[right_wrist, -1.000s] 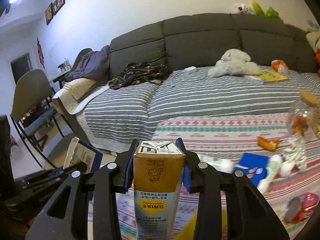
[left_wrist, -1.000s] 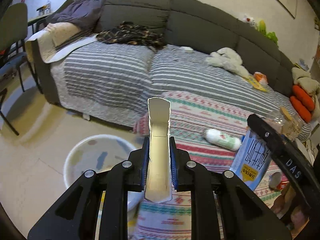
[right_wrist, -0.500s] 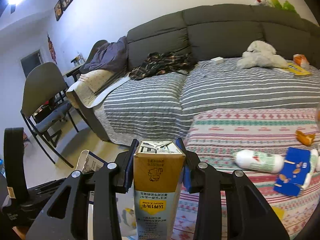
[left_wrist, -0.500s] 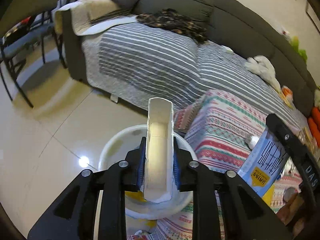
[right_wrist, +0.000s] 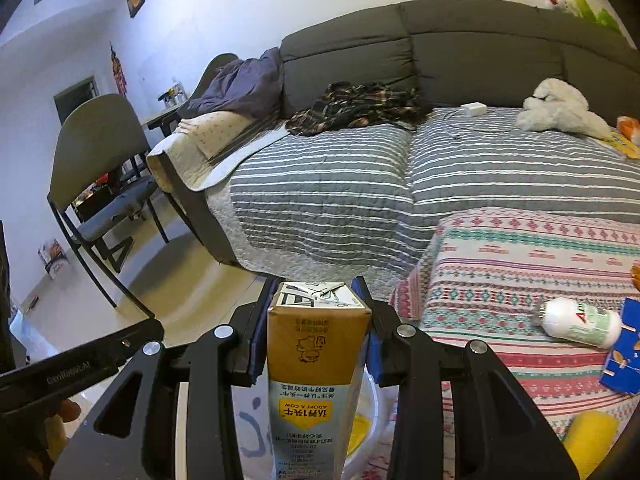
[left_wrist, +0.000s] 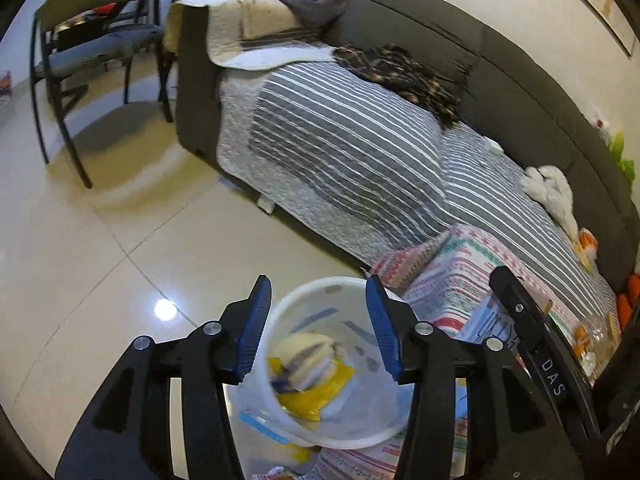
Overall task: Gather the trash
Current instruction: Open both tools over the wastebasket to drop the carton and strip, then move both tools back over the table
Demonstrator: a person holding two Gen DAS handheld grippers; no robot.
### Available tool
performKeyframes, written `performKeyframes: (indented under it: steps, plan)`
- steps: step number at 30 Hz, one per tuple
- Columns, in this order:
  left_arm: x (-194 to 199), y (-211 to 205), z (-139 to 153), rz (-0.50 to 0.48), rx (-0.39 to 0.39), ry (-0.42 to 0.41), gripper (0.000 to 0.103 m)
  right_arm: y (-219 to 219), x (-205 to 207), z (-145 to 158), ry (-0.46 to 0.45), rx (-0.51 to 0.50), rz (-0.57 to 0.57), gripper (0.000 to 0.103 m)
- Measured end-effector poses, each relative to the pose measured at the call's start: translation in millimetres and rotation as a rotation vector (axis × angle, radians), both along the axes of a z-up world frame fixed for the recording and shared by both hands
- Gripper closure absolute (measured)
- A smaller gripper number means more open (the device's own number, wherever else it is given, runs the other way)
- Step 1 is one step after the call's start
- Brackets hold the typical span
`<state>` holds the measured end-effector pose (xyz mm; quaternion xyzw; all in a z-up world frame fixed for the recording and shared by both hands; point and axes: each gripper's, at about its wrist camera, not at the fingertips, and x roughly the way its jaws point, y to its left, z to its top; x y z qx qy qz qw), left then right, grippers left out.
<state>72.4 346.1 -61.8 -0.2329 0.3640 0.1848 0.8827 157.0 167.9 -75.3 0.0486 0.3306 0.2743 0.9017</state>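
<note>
My milk carton [right_wrist: 316, 364] stands upright in my right grip, pads pressed on both sides near its top – a tall box with a tan upper panel bearing a small cartoon, a yellow label lower down, its print upside down to me, its folded top flattened. The white bin [left_wrist: 344, 424] sits on the tiled floor against the corner of the patterned cloth, below my left fingers; inside lies a blurred heap of yellow and pale wrappers [left_wrist: 310, 376]. On the cloth, a white bottle [right_wrist: 576, 322] lies on its side – just beside a blue packet [right_wrist: 624, 356].
</note>
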Motion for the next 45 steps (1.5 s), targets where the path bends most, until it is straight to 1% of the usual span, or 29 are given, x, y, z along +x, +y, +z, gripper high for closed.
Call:
performKeyframes:
  steps: [3, 5, 6, 9, 10, 11, 12, 14, 16, 18, 19, 20, 22, 27, 29, 34, 45]
  plan:
    - [-3.7, 5.7, 0.5, 0.033, 0.023, 0.009, 0.056, 8.3, -1.9, -0.9, -0.007, -0.021, 0.007, 0.062]
    - [-4.7, 6.7, 1.6, 0.052, 0.037, 0.013, 0.052, 11.9, -3.2, 0.0, -0.017, -0.039, -0.002, 0.045]
    - [-5.3, 6.6, 2.3, 0.06, 0.043, 0.013, 0.051, 12.3, -4.1, 1.4, -0.025, -0.049, -0.011, 0.042]
    - [-7.0, 4.8, 5.6, 0.076, 0.059, 0.01, 0.041, 11.9, -5.1, 4.4, -0.034, -0.065, -0.022, 0.034]
    - [-7.4, 3.9, 6.5, 0.081, 0.066, 0.008, 0.037, 10.7, -5.0, 5.5, -0.038, -0.074, -0.031, 0.029]
    - [-8.0, 3.1, 7.3, 0.083, 0.07, 0.008, 0.036, 9.1, -5.2, 6.6, -0.045, -0.084, -0.045, 0.024]
    - [-7.9, 1.6, 8.3, 0.084, 0.076, 0.009, 0.035, 6.0, -5.7, 8.5, -0.055, -0.094, -0.067, 0.022]
    - [-6.7, -1.6, 9.6, 0.088, 0.084, 0.009, 0.029, 0.1, -6.3, 11.0, -0.068, -0.11, -0.102, 0.017]
    - [-5.1, -6.2, 12.0, 0.093, 0.099, 0.003, 0.026, -5.8, -5.5, 13.9, -0.081, -0.128, -0.137, 0.015]
    - [-4.6, -10.8, 13.5, 0.094, 0.119, -0.001, 0.026, -11.5, -5.1, 16.8, -0.091, -0.146, -0.163, 0.013]
    - [-4.7, -12.7, 14.4, 0.094, 0.131, -0.003, 0.023, -14.4, -5.2, 18.0, -0.097, -0.154, -0.175, 0.011]
    - [-3.8, -16.4, 15.5, 0.1, 0.147, -0.004, 0.018, -17.5, -5.2, 19.3, -0.103, -0.16, -0.187, 0.01]
    - [-3.9, -21.3, 17.1, 0.114, 0.169, -0.009, 0.015, -25.5, -5.9, 21.8, -0.113, -0.169, -0.211, 0.009]
    - [2.4, -37.6, 22.0, 0.102, 0.204, -0.011, 0.014, -43.4, -5.8, 26.4, -0.124, -0.19, -0.264, 0.007]
    - [3.5, -43.1, 23.9, 0.099, 0.212, -0.015, 0.011, -52.0, -4.5, 28.0, -0.12, -0.195, -0.283, 0.007]
    - [7.6, -59.4, 28.8, 0.083, 0.214, -0.026, 0.01, -77.4, -3.3, 31.2, -0.114, -0.209, -0.331, 0.007]
    - [21.2, -111.2, 34.9, 0.003, 0.238, -0.04, 0.009, -133.7, -3.2, 37.3, -0.107, -0.222, -0.412, 0.007]
